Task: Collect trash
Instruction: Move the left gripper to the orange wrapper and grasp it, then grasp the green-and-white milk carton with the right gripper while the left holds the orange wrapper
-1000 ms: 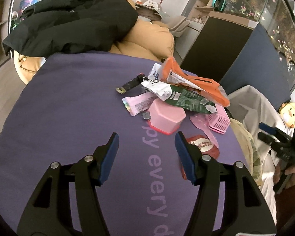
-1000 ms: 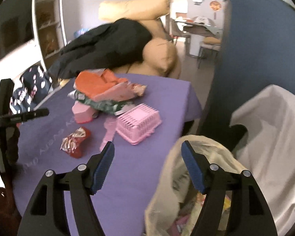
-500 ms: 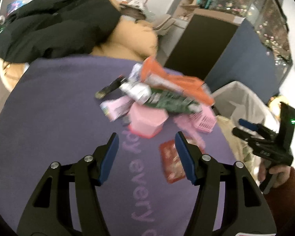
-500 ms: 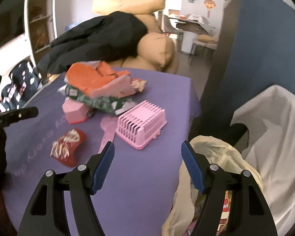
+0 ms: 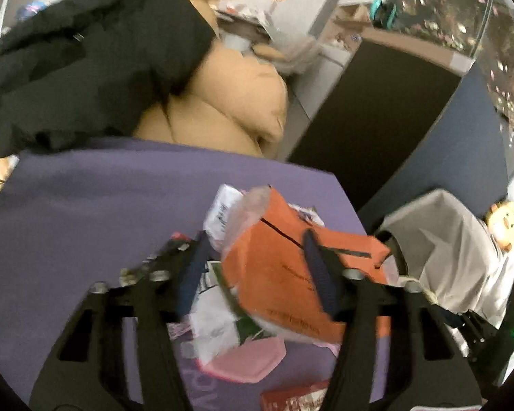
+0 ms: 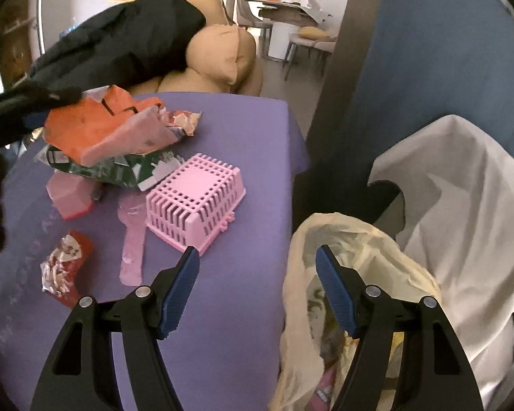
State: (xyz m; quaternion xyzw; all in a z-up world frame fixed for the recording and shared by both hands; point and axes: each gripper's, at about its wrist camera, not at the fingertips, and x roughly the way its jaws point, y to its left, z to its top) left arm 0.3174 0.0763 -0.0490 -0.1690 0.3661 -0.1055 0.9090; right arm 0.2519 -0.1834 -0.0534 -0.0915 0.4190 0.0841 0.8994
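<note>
Left gripper (image 5: 257,267), jaws just closing around the orange wrapper (image 5: 291,284); right gripper (image 6: 257,287) gapes over the table edge (image 6: 284,185), trash-filled bag (image 6: 325,274) alongside.

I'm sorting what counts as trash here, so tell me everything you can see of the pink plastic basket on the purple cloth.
The pink basket looks like rigid moulded plastic, rectangular, with slotted walls and a grid of small square holes around a solid centre panel. It lies upside down, base up, on the purple cloth near the edge by the cream trash bag. A green-and-white wrapper reaches its far corner, and a pink spoon-like piece lies beside it. Neither gripper touches it.
</note>
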